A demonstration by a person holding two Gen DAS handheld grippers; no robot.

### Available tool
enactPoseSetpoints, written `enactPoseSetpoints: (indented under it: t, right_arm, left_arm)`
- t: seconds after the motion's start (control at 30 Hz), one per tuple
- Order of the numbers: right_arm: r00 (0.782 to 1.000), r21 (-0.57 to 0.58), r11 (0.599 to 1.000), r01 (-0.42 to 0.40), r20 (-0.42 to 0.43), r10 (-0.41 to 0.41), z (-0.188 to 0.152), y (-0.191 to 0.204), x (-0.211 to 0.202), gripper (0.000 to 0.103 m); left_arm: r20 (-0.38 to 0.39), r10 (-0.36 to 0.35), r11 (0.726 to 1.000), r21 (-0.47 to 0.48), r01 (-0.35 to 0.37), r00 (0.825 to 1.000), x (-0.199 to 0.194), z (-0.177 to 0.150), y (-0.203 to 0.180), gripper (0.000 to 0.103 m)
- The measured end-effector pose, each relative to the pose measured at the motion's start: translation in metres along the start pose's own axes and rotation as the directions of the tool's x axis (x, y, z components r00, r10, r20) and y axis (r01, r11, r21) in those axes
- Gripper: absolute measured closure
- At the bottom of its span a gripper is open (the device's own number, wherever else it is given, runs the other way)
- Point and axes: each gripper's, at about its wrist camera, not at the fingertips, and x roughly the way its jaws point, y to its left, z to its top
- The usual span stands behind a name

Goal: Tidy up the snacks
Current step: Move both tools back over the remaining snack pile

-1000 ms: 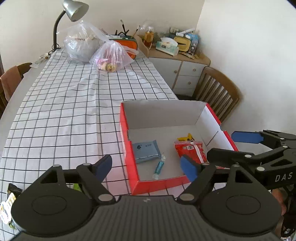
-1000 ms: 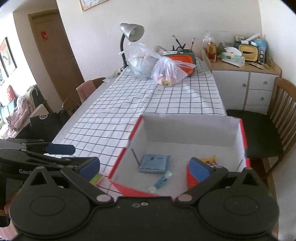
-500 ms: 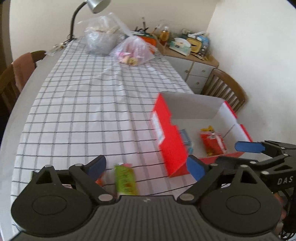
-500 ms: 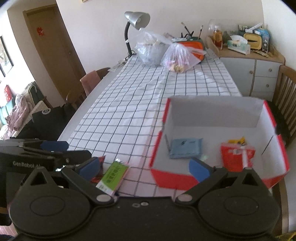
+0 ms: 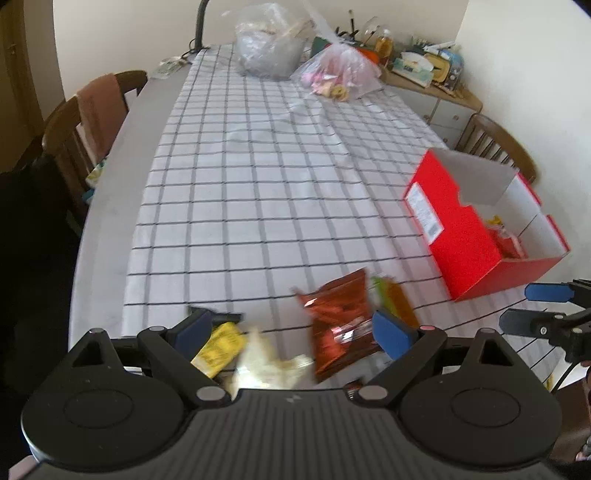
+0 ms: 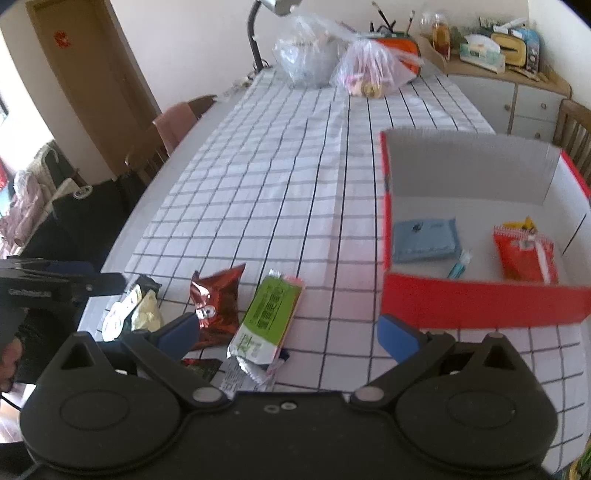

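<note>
A red box (image 6: pixel 480 301) with white inside stands at the table's right. In it lie a blue packet (image 6: pixel 424 240), a red packet (image 6: pixel 526 254) and a small teal tube (image 6: pixel 458 266). Loose snacks lie near the front edge: a dark red foil bag (image 5: pixel 341 321), also in the right wrist view (image 6: pixel 218 299), a green packet (image 6: pixel 271 314), a yellow packet (image 5: pixel 219 349) and a pale wrapper (image 5: pixel 266 363). My left gripper (image 5: pixel 291 330) is open just above these snacks. My right gripper (image 6: pixel 291 332) is open over the green packet, left of the box.
A checked cloth (image 5: pixel 277 184) covers the table. Two plastic bags (image 5: pixel 273 48) and a lamp stand (image 5: pixel 201 22) are at the far end. Chairs stand at the left (image 5: pixel 85 122) and right (image 5: pixel 498 144). A cabinet (image 6: pixel 517 96) with clutter stands at the back right.
Both grippers have swung left, away from the box, and now face the loose snacks at the front edge. Both stay open and empty.
</note>
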Motion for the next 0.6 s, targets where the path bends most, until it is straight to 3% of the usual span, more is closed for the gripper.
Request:
enactPoseSetpoints:
  t: [0.33, 0.6]
  right_arm:
    - [0.996, 0.032, 0.999, 0.034, -0.086, -0.031, -0.008, 0.023, 0.042, 0.003]
    - [0.989, 0.1, 0.991, 0.091, -0.126, -0.078, -0.006, 0.019, 0.073, 0.005]
  left_arm:
    - [-0.058, -0.009, 0.999, 0.031, 0.01, 0.998, 0.012, -0.02, 0.05, 0.009]
    - [-0.131, -0.024, 0.998, 0.046, 0.03, 0.991, 0.03, -0.042, 0.079, 0.009]
